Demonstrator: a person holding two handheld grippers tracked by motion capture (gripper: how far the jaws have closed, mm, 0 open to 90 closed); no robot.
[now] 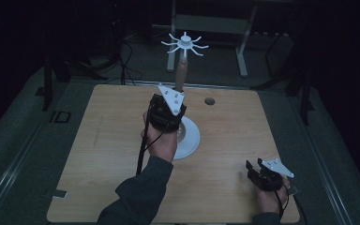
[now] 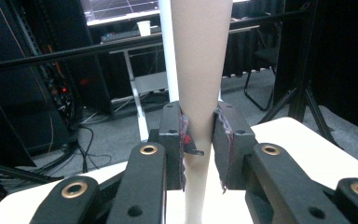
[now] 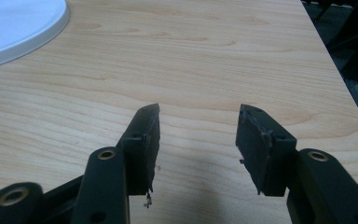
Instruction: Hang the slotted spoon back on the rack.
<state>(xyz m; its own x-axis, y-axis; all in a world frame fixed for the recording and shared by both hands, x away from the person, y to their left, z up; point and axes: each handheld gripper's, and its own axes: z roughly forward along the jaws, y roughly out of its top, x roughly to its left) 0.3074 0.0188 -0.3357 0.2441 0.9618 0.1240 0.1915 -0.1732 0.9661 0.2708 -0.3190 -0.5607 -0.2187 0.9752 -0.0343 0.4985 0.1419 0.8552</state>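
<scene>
A stand rises from mid-table: a round white base (image 1: 191, 136), a tan tapered pole (image 1: 181, 72) and a white top with spidery hooks (image 1: 185, 44). My left gripper (image 1: 178, 90) is shut on the pole just above the base, held by a hand in a dark sleeve. In the left gripper view the pole (image 2: 200, 60) stands upright between the pads (image 2: 223, 140), which press on both its sides, at my left gripper (image 2: 200, 135). My right gripper (image 1: 254, 168) rests low at the table's front right, open with nothing between its fingers. It (image 3: 198, 126) points across bare wood toward the base (image 3: 18, 23).
The wooden table (image 1: 103, 140) has a small round grommet hole (image 1: 209, 101) at the back right and a bit of tape (image 1: 58, 193) at its front left corner. A white desk frame (image 1: 241, 51) and dark stands are on the floor beyond the table.
</scene>
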